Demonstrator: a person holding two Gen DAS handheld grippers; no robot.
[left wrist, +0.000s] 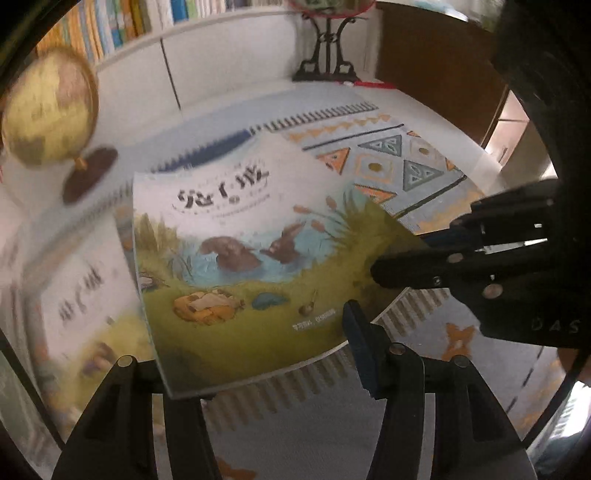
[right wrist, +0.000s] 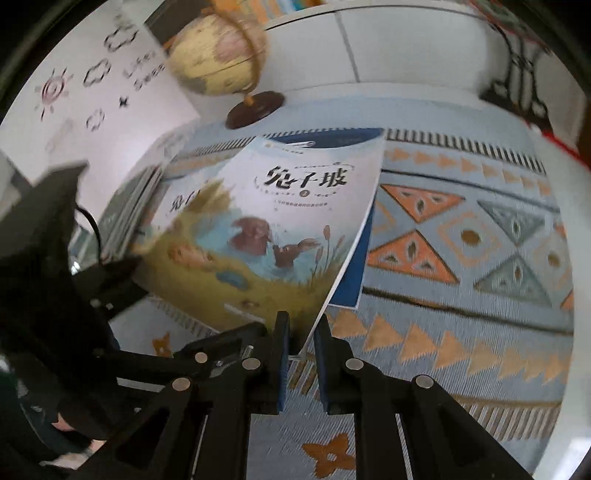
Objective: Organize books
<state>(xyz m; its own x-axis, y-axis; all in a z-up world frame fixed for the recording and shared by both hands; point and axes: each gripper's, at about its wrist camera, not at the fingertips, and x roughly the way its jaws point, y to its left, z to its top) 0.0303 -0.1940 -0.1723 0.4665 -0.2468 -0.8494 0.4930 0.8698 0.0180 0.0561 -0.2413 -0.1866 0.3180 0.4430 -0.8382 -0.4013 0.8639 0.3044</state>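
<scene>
A thin picture book (left wrist: 236,258) (right wrist: 273,229), with rabbits in a pond on its cover, hangs tilted above the rug. My right gripper (right wrist: 301,332) is shut on its lower right corner; from the left wrist camera it (left wrist: 380,273) comes in from the right. My left gripper (left wrist: 240,350) stands open at the lower left corner, its jaws wide apart. The book's bottom edge runs across the gap, over the left finger and behind the blue pad of the right finger (left wrist: 356,332). A second copy (left wrist: 85,295) (right wrist: 181,199) and a blue book (right wrist: 354,266) lie below.
A patterned blue and orange rug (left wrist: 406,166) (right wrist: 461,240) covers the floor. A globe (left wrist: 48,110) (right wrist: 218,62) stands at the back by a white cabinet. Above are shelves of books (left wrist: 129,22). A black iron stand (left wrist: 328,48) and a wooden cabinet (left wrist: 436,55) are at the back right.
</scene>
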